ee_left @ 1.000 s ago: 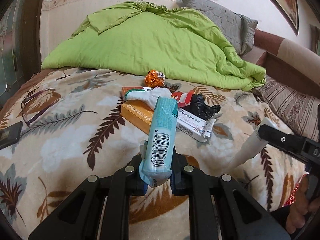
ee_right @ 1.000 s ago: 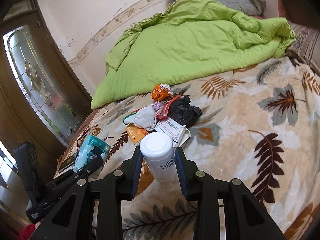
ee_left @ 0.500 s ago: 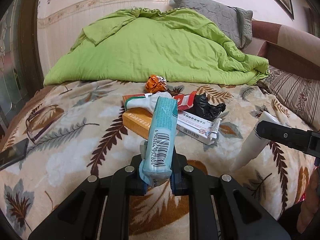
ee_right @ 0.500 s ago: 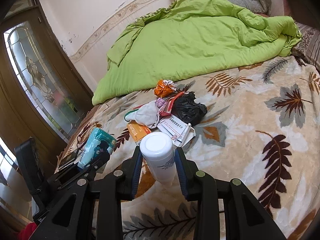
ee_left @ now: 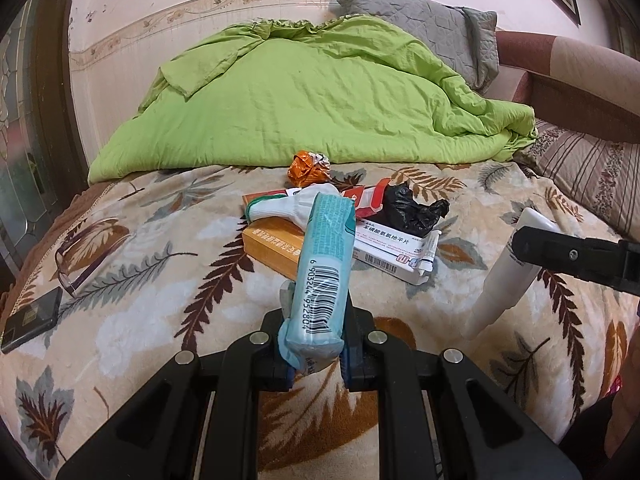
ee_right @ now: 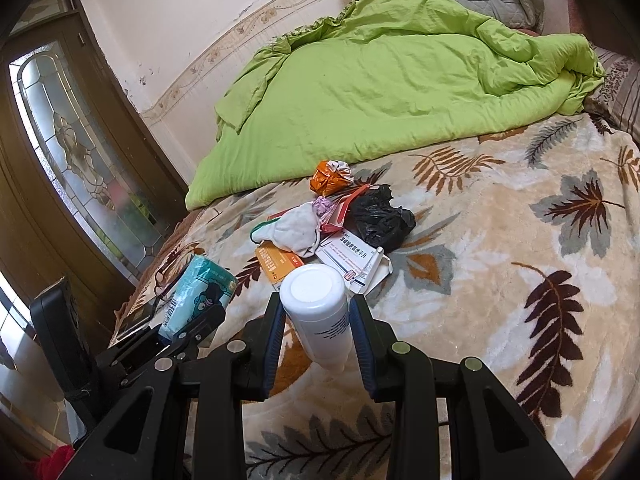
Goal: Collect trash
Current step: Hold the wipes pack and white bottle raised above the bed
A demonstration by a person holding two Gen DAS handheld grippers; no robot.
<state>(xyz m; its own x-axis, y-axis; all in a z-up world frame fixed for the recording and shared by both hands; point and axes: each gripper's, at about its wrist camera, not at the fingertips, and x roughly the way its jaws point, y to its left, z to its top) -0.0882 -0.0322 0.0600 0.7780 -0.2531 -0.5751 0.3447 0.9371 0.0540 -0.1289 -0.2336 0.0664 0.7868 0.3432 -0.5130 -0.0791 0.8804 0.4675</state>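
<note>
Two items lifted: left gripper (ee_left: 316,354) fingers pinching teal tissue pack (ee_left: 325,264), right gripper (ee_right: 318,346) fingers clamping white bottle (ee_right: 320,310); trash pile (ee_right: 340,224) at 12 o'clock on bed (ee_right: 500,280), uncollected.

Fleecy blanket (ee_left: 132,292) – glossy plastic bottle (ee_right: 320,316), crinkly film packet (ee_left: 324,272).

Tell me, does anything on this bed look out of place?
Yes: a heap of litter sits mid-blanket, medicine boxes overlapping askew, a sock, a crumpled orange wrapper and a black bag. Glasses and a phone lie near the edge.
</note>
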